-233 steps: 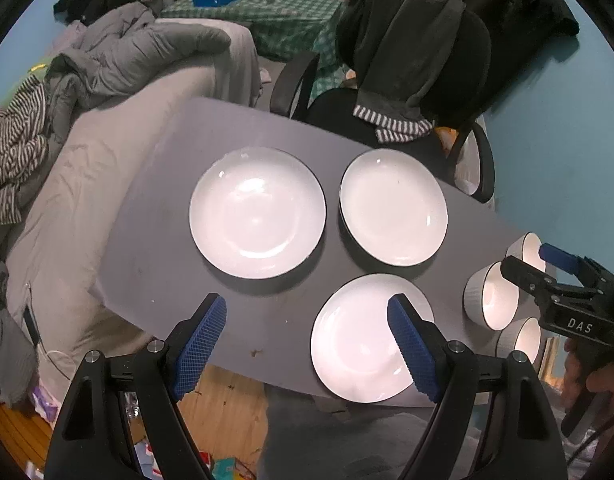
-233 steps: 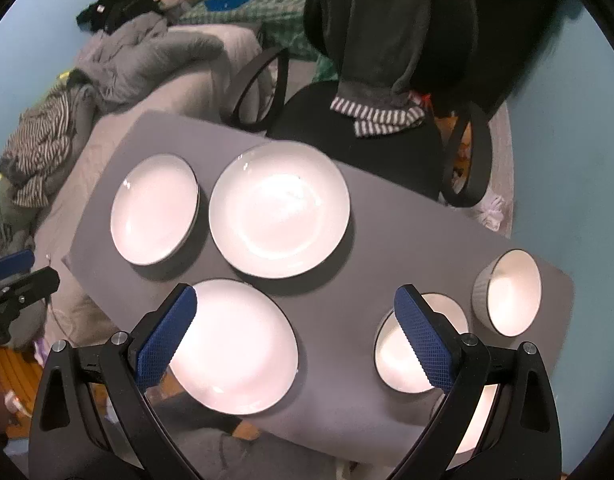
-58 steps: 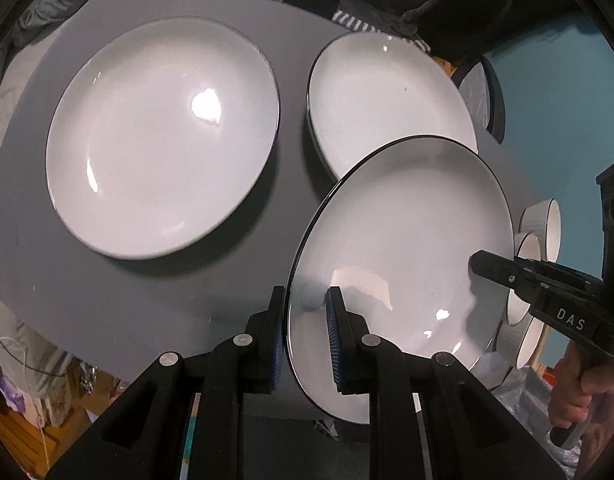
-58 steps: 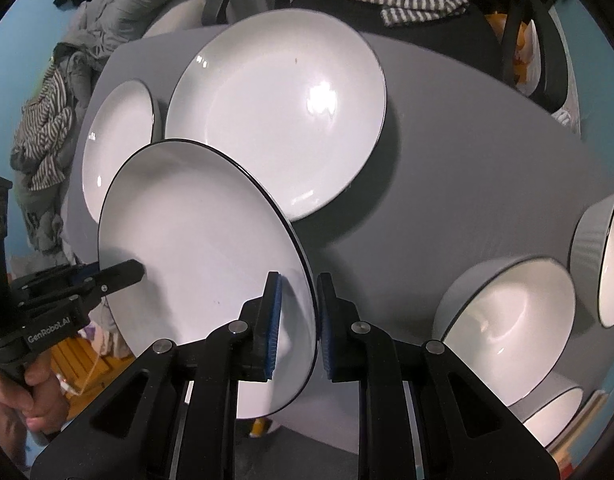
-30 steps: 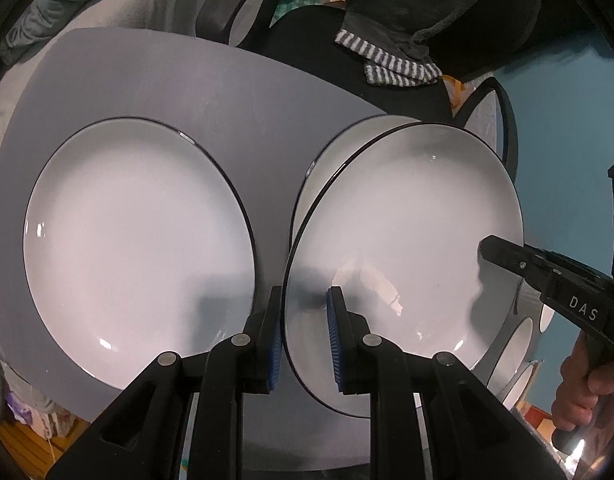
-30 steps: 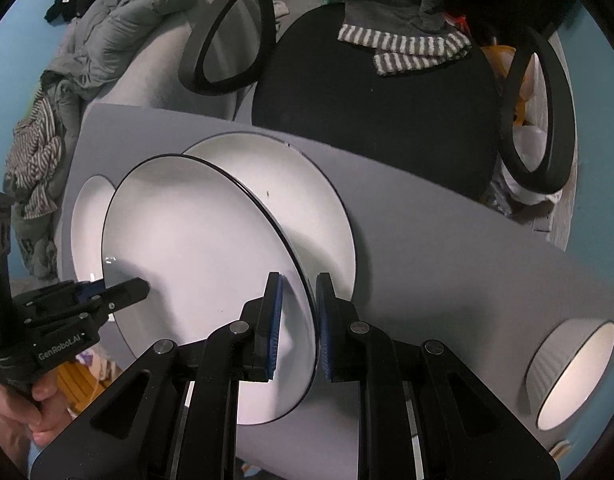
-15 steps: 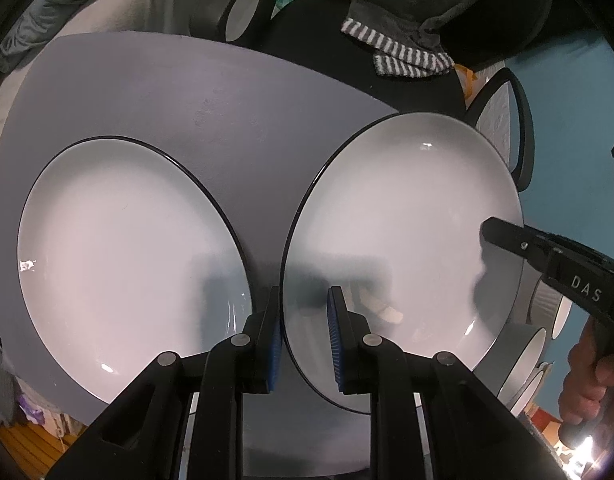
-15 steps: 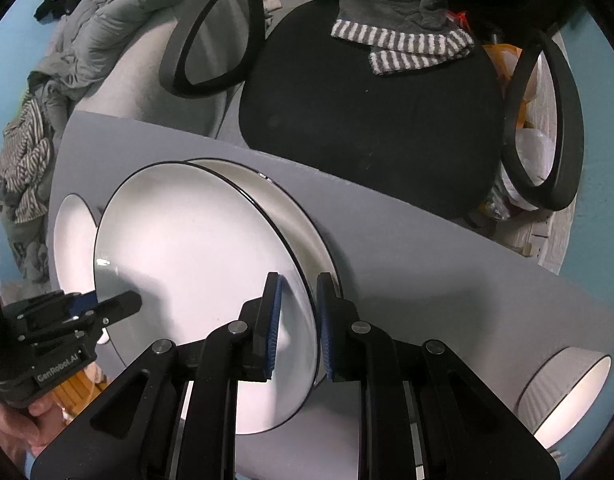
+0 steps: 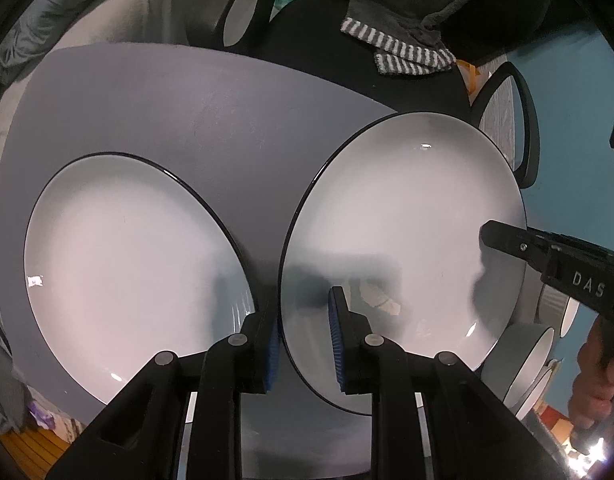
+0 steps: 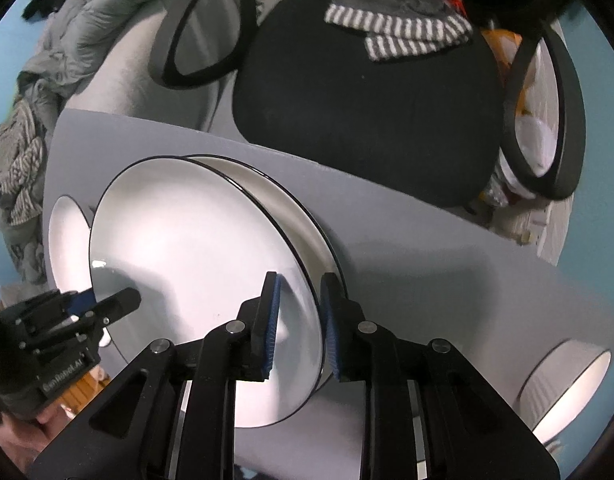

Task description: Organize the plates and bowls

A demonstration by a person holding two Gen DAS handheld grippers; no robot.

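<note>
Both grippers hold one white plate with a black rim point(image 9: 403, 216), one on each side. My left gripper point(image 9: 303, 336) is shut on its near left rim. My right gripper point(image 10: 299, 320) is shut on its right rim, where the plate point(image 10: 195, 264) hangs just over a second plate point(image 10: 307, 216) lying on the grey table. The right gripper's finger point(image 9: 507, 238) shows on the plate's right edge in the left wrist view. A third plate point(image 9: 135, 256) lies on the table to the left.
White bowls point(image 9: 523, 356) stand at the table's right end; one bowl point(image 10: 567, 384) shows in the right wrist view. A black office chair point(image 10: 367, 92) with a grey striped garment stands behind the grey table point(image 9: 179, 104). Clothes lie on a bed point(image 10: 87, 40) at the left.
Both grippers carried the plate forward and lower over the far right plate, which it now covers almost fully. The grips are unchanged.
</note>
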